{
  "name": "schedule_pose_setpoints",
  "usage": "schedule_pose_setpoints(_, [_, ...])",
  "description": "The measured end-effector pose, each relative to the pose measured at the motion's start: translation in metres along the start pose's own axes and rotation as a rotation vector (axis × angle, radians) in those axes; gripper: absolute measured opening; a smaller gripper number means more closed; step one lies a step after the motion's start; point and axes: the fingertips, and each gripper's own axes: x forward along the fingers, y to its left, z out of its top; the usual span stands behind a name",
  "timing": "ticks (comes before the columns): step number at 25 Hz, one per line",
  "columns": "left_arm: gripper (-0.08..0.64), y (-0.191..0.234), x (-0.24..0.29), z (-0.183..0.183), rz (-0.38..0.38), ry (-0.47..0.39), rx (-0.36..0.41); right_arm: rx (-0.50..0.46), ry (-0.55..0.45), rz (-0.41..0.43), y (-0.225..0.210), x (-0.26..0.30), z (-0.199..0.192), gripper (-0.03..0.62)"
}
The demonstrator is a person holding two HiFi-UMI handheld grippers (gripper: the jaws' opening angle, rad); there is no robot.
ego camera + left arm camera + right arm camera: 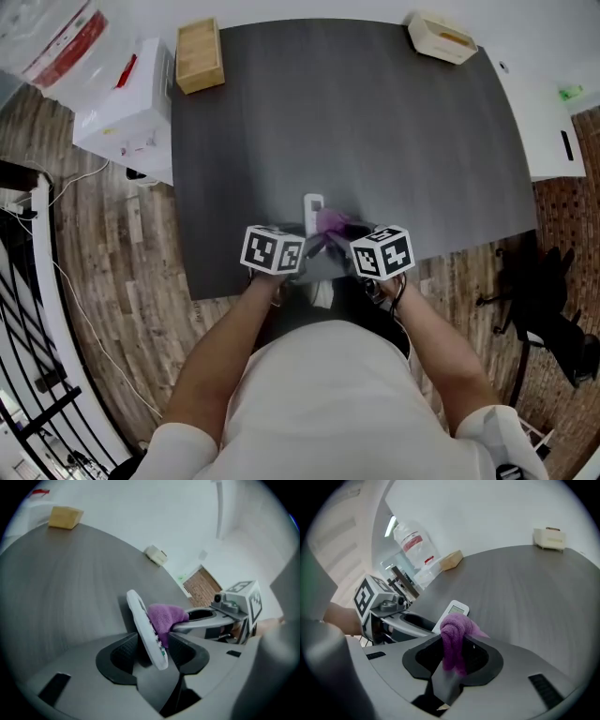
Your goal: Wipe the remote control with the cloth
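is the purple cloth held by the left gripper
No, the purple cloth is pinched between the fingers of the right gripper, while the left gripper holds the remote control.

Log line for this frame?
left gripper: shut on remote | right gripper: shut on cloth | contact: cloth against remote's button face | place: over table, near edge

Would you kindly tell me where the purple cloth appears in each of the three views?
Head view: purple cloth low centre, beside the remote control.
Left gripper view: centre, against the remote control.
Right gripper view: low centre, in the right gripper's jaws.
Shared landmark: wooden box at the table's far corner.
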Motion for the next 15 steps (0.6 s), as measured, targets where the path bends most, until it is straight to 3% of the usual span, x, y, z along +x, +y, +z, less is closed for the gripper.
schedule_pose_setpoints(5, [0.13, -0.001, 0.005, -0.002, -0.081, 0.042, -0.174, 0.088, -0.072, -0.015, -0.009, -0.012, 0.003, 0.11])
schedule_pose_setpoints(9, [0.126, 0.0, 0.006, -0.001, -0.088, 0.045, -0.191, 0.166, -0.14, -0.054, -0.029, -0.029, 0.007, 0.11])
schedule_pose_setpoints(12, [0.109, -0.004, 0.004, 0.0, -0.125, 0.031, -0.184, 0.125, -0.13, -0.084, -0.037, -0.037, 0.007, 0.11])
schedule_pose_setpoints(15, [0.098, -0.024, -0.011, 0.01, -0.299, -0.059, -0.242, 0.0, -0.14, -0.128, -0.041, -0.05, 0.021, 0.11])
